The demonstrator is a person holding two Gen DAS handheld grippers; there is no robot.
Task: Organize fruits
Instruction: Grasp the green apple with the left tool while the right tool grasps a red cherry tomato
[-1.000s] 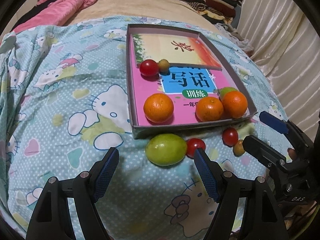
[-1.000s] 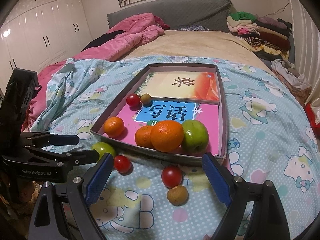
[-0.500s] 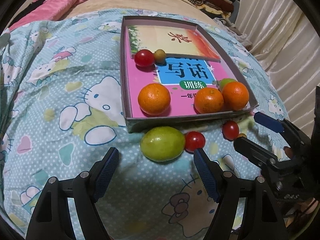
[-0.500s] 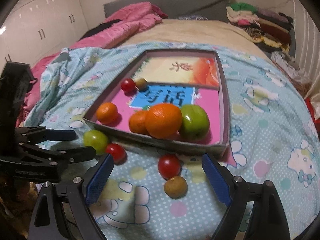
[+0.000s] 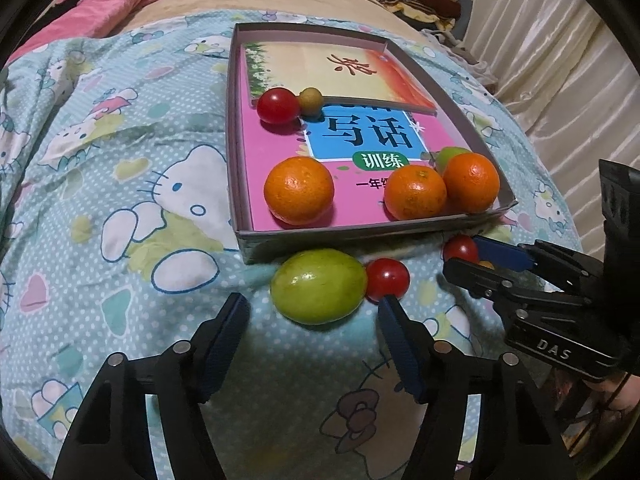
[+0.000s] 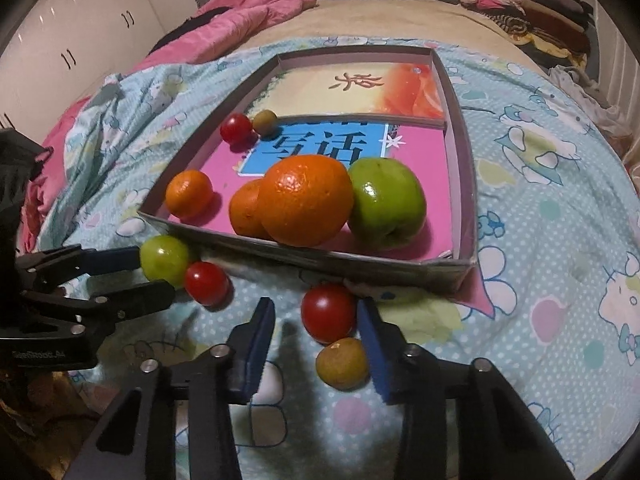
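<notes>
The right gripper [image 6: 316,344] is closing its fingers around a red tomato [image 6: 329,312] and a small brownish fruit [image 6: 342,363] on the bed, not yet pinching. The left gripper [image 5: 312,340] is narrowing, unclenched, toward a green fruit [image 5: 319,286] just outside the box [image 5: 360,236]. The tomato looks soft-skinned and rollable, so take it gently across its middle.

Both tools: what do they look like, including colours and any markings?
The left tool and right tool are alike: black angular frames with silver round pins at the joints and two flat fingers faced with ribbed blue pads. White lettering reading DAS marks the right tool's body in the left wrist view. No cables show.
</notes>
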